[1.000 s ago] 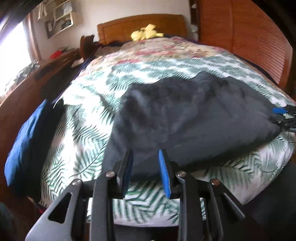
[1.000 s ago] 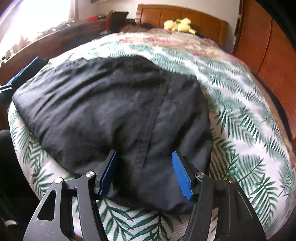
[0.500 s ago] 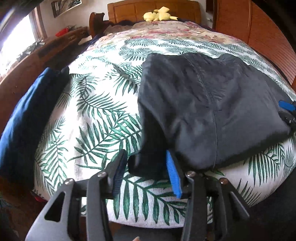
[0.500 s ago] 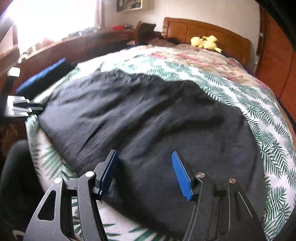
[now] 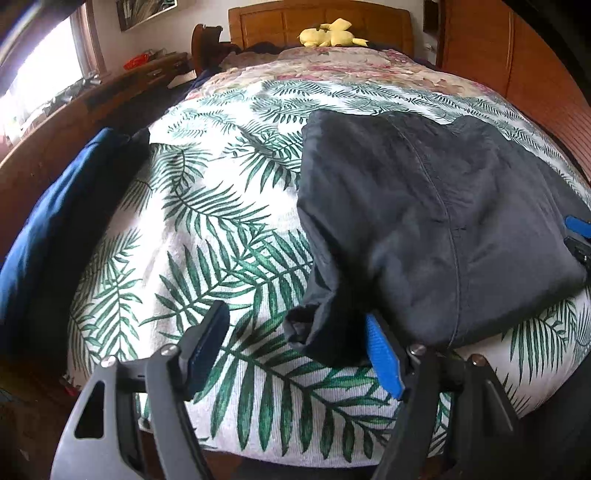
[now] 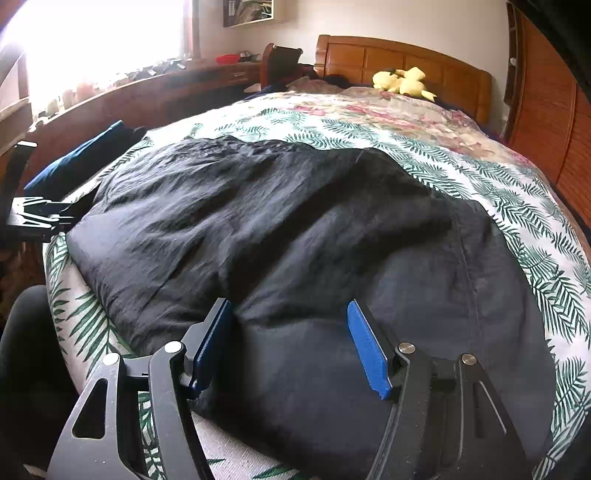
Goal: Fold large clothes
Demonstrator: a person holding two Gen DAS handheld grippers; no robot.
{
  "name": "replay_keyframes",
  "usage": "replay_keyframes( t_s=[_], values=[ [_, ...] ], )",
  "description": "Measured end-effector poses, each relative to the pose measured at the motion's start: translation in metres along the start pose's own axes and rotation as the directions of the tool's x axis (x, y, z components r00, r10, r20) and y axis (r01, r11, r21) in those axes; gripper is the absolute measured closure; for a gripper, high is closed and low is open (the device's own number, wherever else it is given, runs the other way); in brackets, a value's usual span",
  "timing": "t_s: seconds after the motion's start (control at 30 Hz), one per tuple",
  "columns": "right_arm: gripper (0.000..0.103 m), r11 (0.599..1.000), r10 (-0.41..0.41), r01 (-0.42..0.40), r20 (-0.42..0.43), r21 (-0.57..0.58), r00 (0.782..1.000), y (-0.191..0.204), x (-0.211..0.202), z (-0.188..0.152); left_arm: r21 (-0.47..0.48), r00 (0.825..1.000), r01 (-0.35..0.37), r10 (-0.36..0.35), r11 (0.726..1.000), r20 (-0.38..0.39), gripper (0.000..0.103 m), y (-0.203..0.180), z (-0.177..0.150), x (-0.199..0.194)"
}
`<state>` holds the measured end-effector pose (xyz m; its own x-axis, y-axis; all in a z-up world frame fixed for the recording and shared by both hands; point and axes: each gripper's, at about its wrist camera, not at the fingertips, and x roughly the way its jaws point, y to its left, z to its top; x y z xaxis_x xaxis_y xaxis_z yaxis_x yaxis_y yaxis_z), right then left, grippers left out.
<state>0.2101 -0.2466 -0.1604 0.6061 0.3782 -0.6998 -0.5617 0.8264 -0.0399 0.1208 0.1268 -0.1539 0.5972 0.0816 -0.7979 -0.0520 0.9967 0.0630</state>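
A black garment [image 5: 424,229] lies folded on the palm-leaf bedspread [image 5: 221,236], spread wide in the right wrist view [image 6: 295,229]. My left gripper [image 5: 295,354] hangs over the near bed edge, its jaws opening. The garment's loose near corner [image 5: 317,332] lies between the fingers beside the right blue pad [image 5: 382,358], and neither pad presses on it. My right gripper [image 6: 291,347] is open just above the garment's near edge, its jaws widening slightly, with cloth below them but nothing pinched. Each gripper shows at the edge of the other's view: the right one [image 5: 578,236], the left one [image 6: 37,216].
A folded blue cloth [image 5: 55,229] lies along the bed's left edge. A yellow plush toy [image 5: 332,35] sits by the wooden headboard [image 5: 321,18]. Wooden wardrobe doors [image 5: 535,74] stand on the right, a cluttered wooden ledge [image 6: 155,85] under the window on the left.
The left gripper's jaws have spread wide and let go of the garment's corner, which now rests on the bed. It also sank toward the bed. The right gripper shifted sideways across the garment.
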Motion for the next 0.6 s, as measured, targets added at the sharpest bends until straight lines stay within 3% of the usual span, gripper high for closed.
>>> replay_keyframes(
  t_s=[0.07, 0.37, 0.43, 0.6],
  values=[
    [0.036, 1.000, -0.003, 0.003, 0.002, -0.003, 1.000, 0.000, 0.000, 0.000, 0.001, 1.000, 0.004, -0.004, 1.000, 0.004, 0.033, -0.001, 0.000, -0.002],
    [0.035, 1.000, -0.006, 0.006, 0.001, 0.000, 1.000, -0.002, 0.003, 0.001, 0.008, 0.998, 0.062, -0.062, 0.998, 0.010, 0.067, -0.012, 0.001, -0.009],
    [0.035, 1.000, -0.015, 0.015, 0.000, 0.002, 1.000, -0.001, 0.004, 0.002, 0.026, 0.998, 0.053, -0.054, 0.998, 0.020, 0.090, -0.015, 0.002, -0.012],
    [0.035, 1.000, -0.012, 0.012, 0.003, -0.008, 1.000, -0.002, 0.006, 0.002, 0.024, 0.993, 0.068, -0.070, 0.997, 0.093, 0.099, -0.021, 0.019, -0.039]
  ],
)
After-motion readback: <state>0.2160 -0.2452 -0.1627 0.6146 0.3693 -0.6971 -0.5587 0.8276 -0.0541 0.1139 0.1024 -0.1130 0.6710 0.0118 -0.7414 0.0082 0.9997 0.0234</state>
